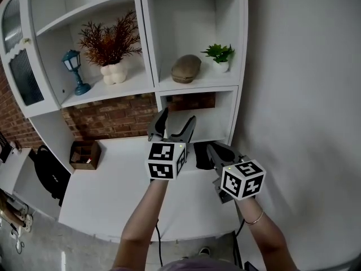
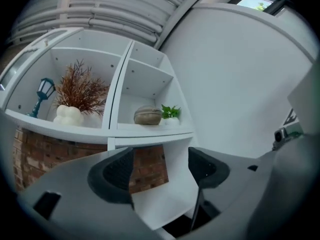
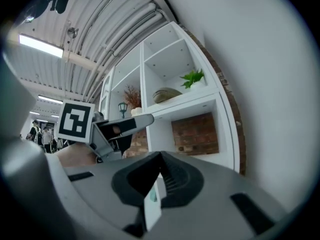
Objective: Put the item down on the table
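My right gripper [image 1: 216, 149] hovers over the right end of the white table [image 1: 113, 191]. In the right gripper view its jaws [image 3: 159, 166] are closed on a thin white card-like piece [image 3: 152, 209] with a small teal mark. A black item [image 1: 202, 156] shows at this gripper's tips in the head view; I cannot tell whether it is held or lies on the table. My left gripper [image 1: 177, 117] is to the left and slightly ahead, pointing at the shelf unit. Its jaws [image 2: 162, 169] stand wide apart with nothing between them.
A white shelf unit [image 1: 146, 33] rises behind the table with a dried plant in a white vase [image 1: 113, 49], a blue lantern [image 1: 75, 72], a brown oval object [image 1: 186, 68] and a small green plant [image 1: 220, 55]. A brown box [image 1: 84, 154] sits at the table's left. A white wall is close on the right.
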The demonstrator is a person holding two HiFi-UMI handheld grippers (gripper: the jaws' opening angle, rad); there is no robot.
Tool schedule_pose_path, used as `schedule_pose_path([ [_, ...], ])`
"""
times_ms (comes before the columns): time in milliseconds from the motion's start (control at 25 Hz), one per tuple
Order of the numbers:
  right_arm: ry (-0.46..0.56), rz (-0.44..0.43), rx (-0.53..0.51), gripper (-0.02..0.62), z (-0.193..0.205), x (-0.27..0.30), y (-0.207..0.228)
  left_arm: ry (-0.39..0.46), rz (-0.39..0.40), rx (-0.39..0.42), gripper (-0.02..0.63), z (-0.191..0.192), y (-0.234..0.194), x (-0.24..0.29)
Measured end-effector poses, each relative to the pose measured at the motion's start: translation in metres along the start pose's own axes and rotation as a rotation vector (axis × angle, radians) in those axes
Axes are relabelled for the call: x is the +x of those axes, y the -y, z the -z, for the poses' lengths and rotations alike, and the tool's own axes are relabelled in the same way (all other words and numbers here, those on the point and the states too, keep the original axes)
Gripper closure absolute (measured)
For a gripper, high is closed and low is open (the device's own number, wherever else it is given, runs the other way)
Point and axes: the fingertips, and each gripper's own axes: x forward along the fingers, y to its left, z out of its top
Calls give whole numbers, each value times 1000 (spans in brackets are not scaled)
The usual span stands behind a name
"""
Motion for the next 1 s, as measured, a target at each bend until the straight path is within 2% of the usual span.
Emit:
schedule_pose_path([
  [280, -25, 46, 25, 598, 31, -15, -10, -118, 119, -29, 345, 54, 24, -37],
  [680, -82, 111, 40, 597, 75, -36, -24, -223, 161, -112, 468, 110, 40, -89],
  [1000, -101, 140, 38, 597, 95, -50, -38, -271, 131, -188, 577, 144, 38, -130],
])
